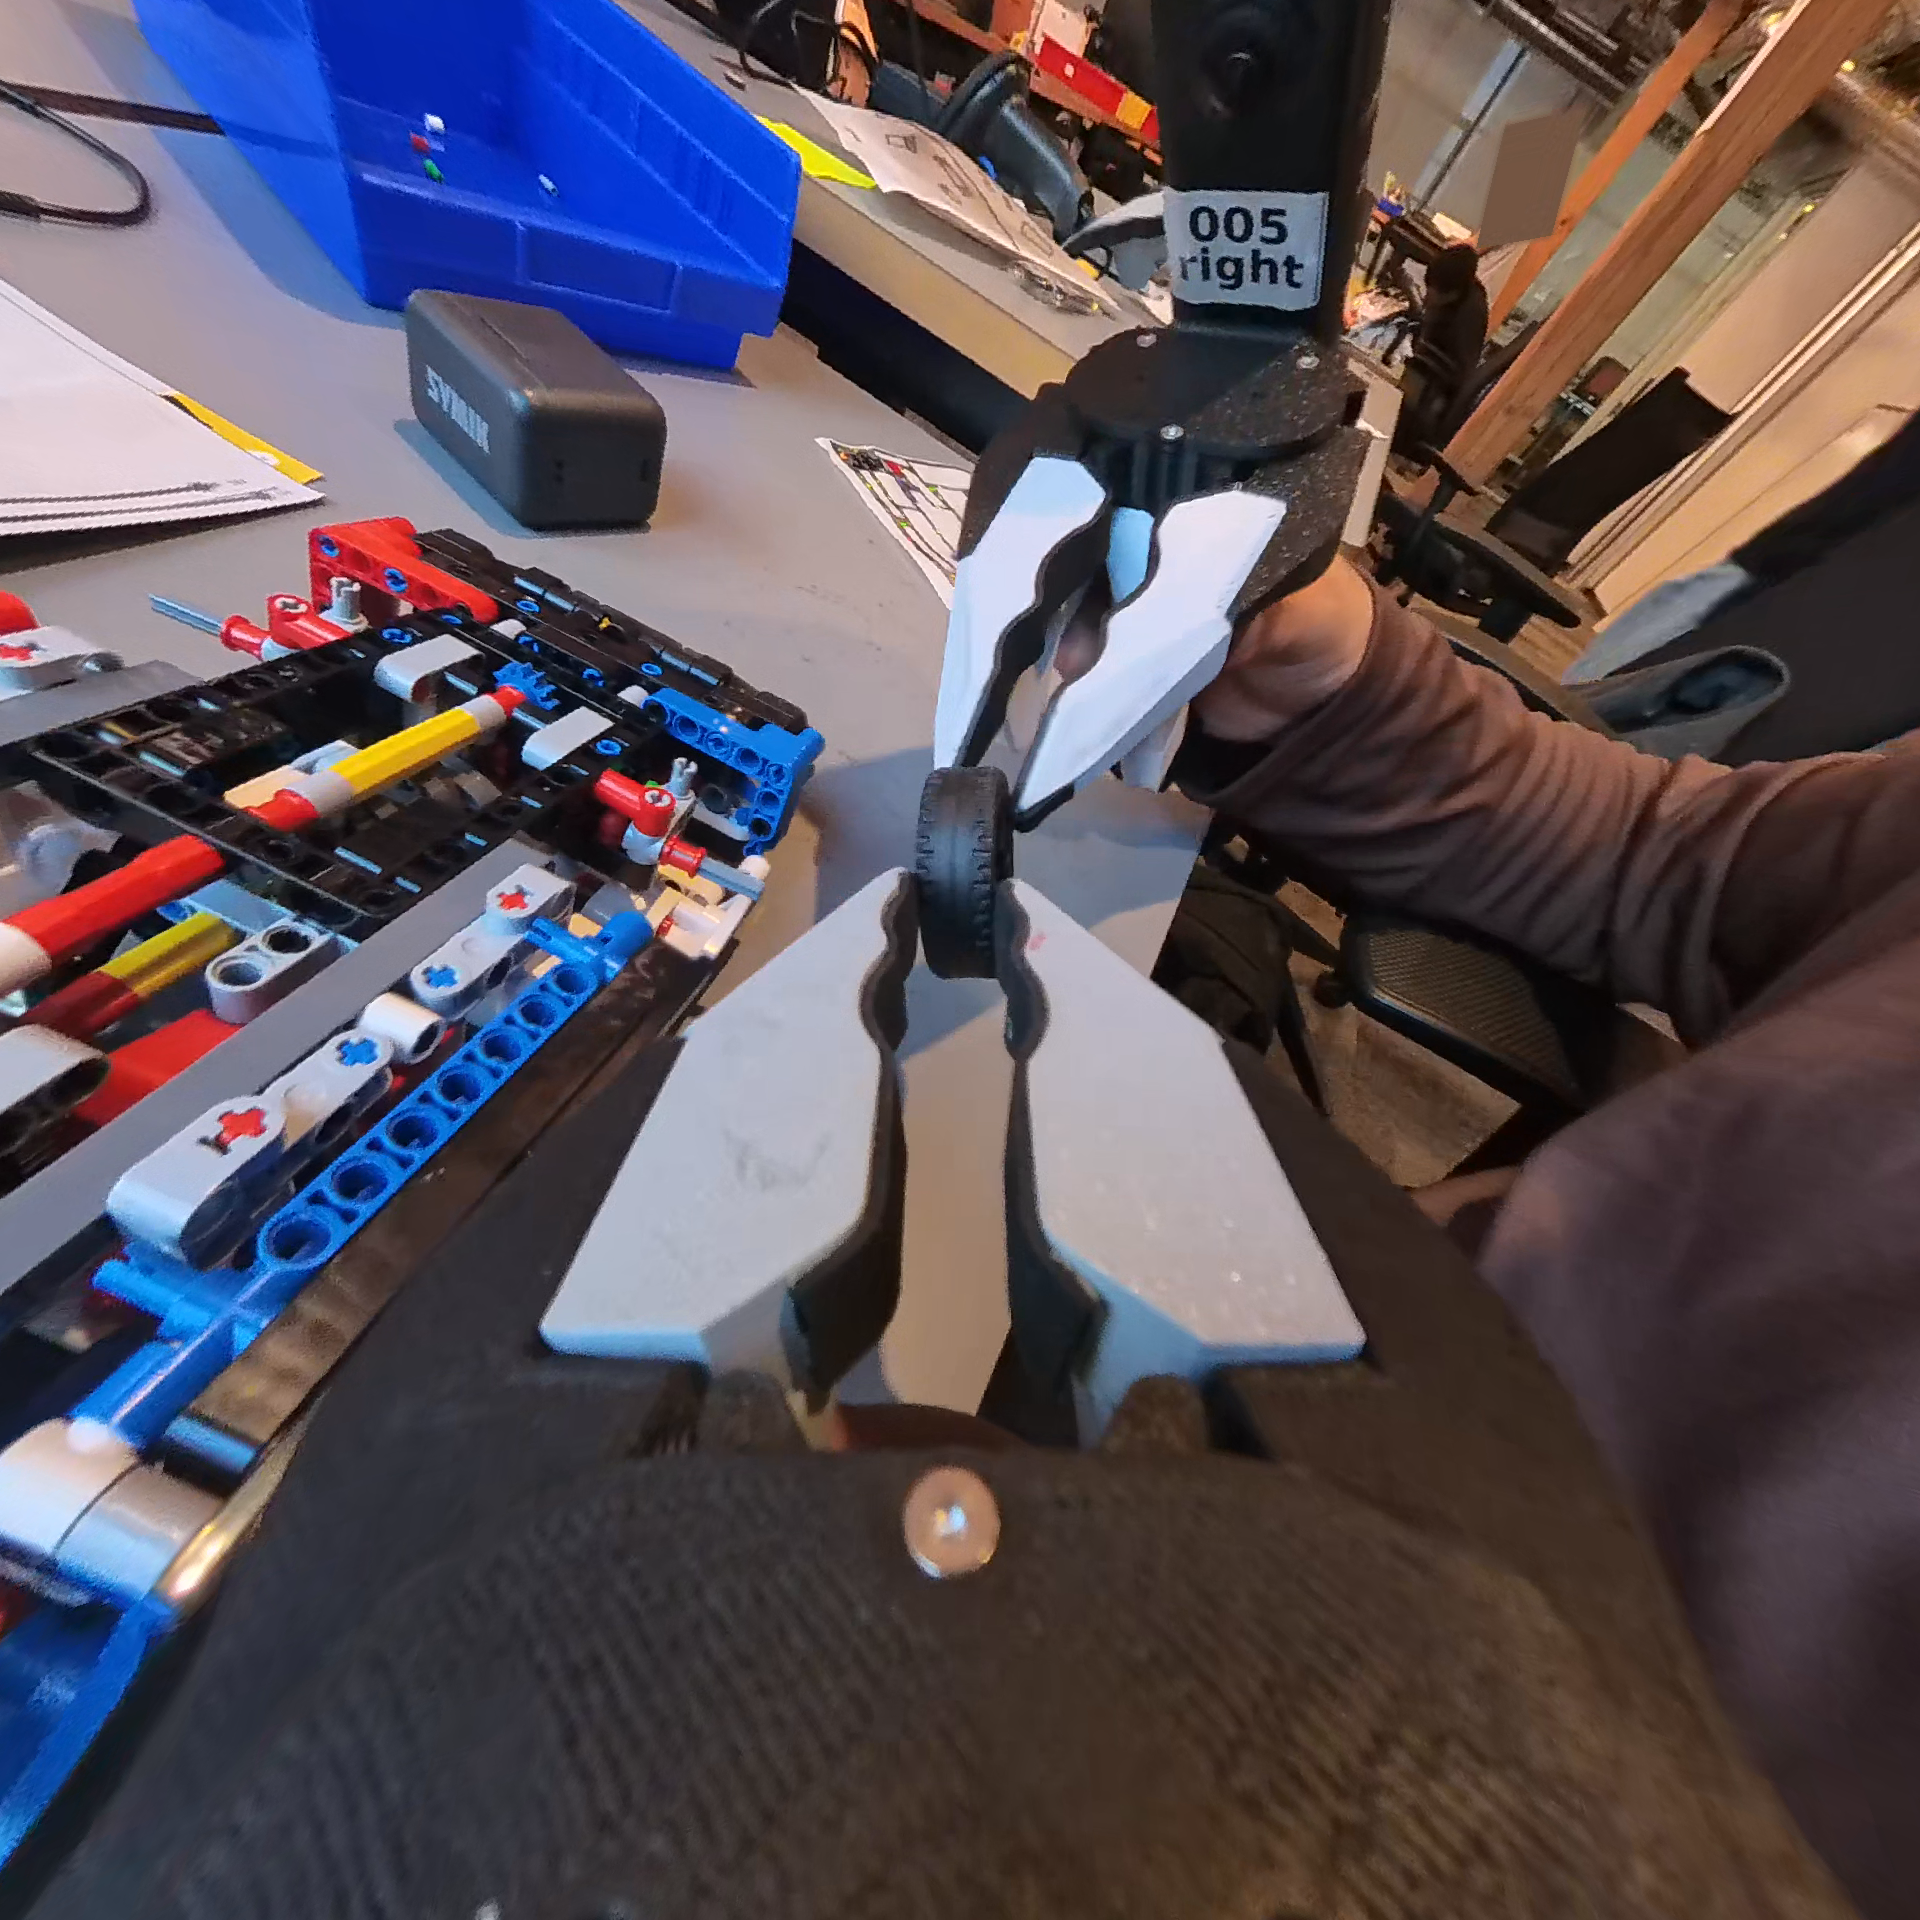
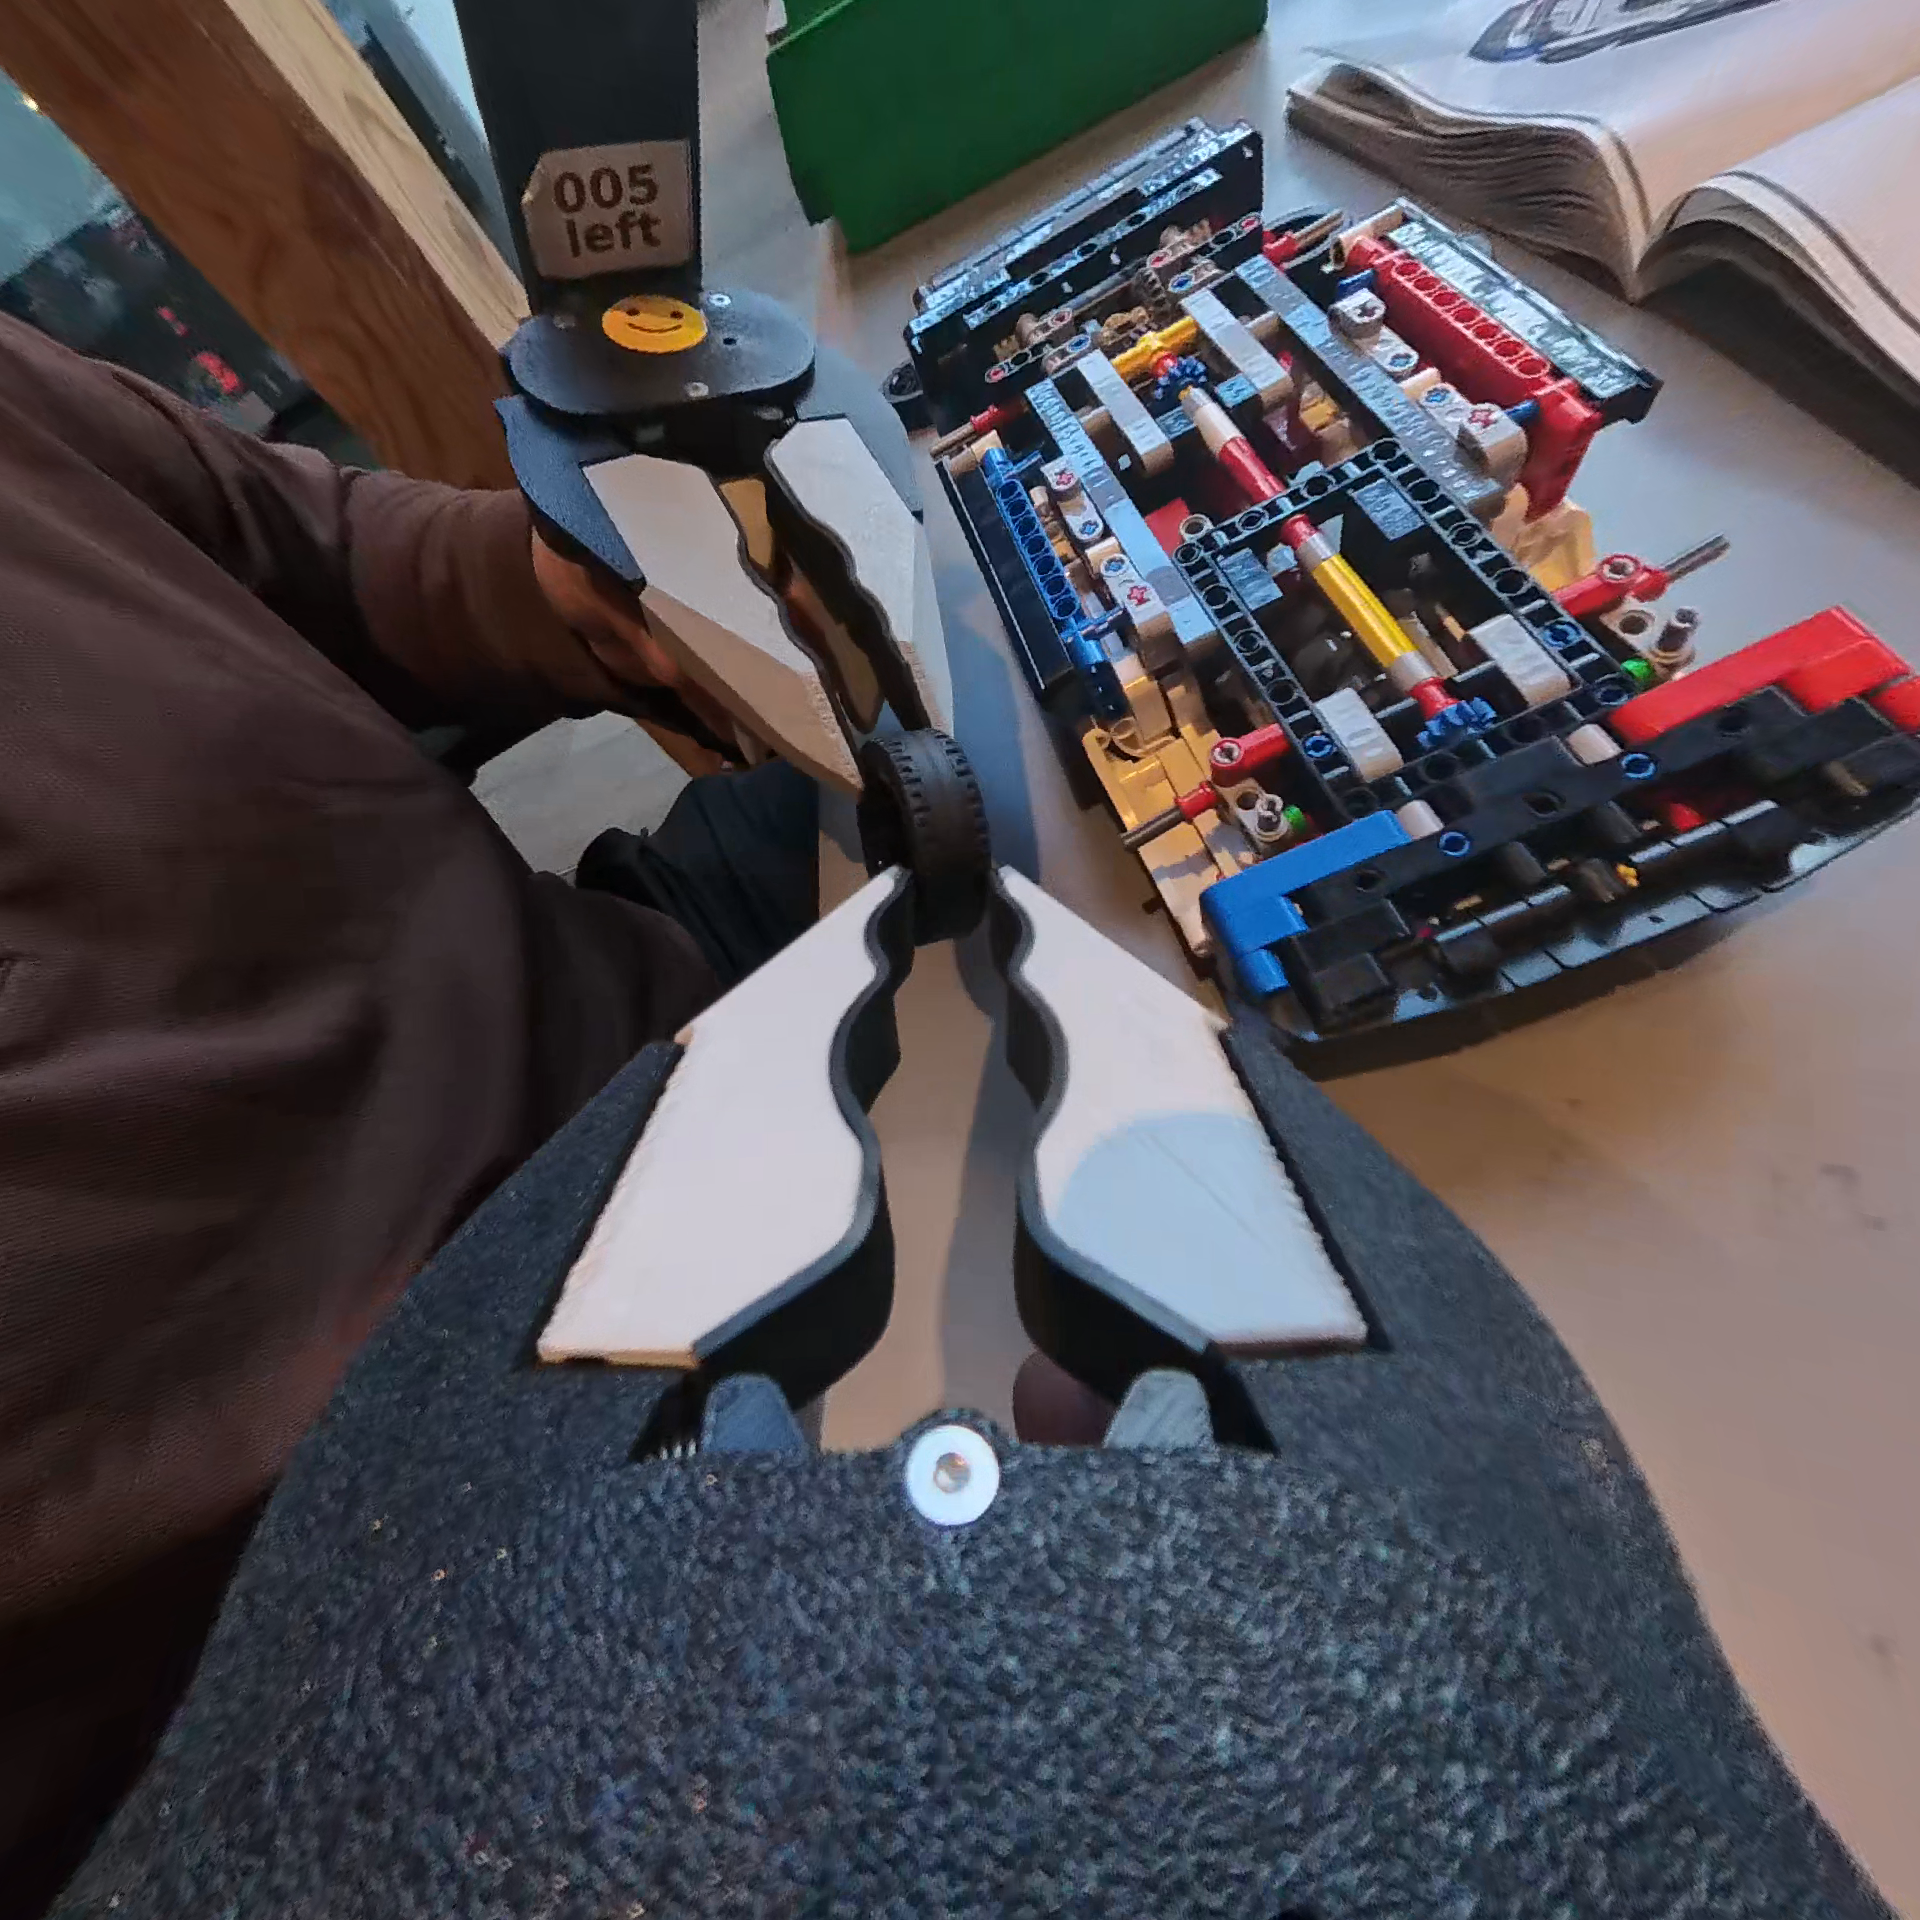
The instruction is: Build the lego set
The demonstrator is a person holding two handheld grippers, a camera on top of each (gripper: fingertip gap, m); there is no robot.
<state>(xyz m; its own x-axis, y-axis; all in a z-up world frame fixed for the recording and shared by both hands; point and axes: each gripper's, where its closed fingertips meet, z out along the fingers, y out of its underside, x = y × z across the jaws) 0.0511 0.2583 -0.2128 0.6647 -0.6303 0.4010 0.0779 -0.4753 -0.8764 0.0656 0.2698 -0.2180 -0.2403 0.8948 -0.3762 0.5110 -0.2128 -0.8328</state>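
A small black tyre [image 1: 964, 873] is held in the air between my two grippers, above the table's near edge. My left gripper [image 1: 958, 920] is shut on its lower part. My right gripper [image 1: 987, 792] comes from above and grips its upper part. In the right wrist view the tyre [image 2: 925, 831] sits between my right gripper's [image 2: 948, 896] fingertips, with my left gripper [image 2: 891, 750] pinching it from the far side. The partly built lego chassis [image 1: 416, 779], black frame with red, blue, yellow and grey parts, lies on the table beside them and also shows in the right wrist view [image 2: 1351, 623].
A blue bin [image 1: 468, 156], a black box [image 1: 530, 416], an open manual [image 2: 1662, 156], a sticker sheet [image 1: 904, 499] and a green bin [image 2: 987, 104] stand around the chassis on the grey table [image 1: 727, 540]. A person's brown sleeve [image 2: 260, 831] is close at the side. Both grippers' tips are close together, under 4 cm apart.
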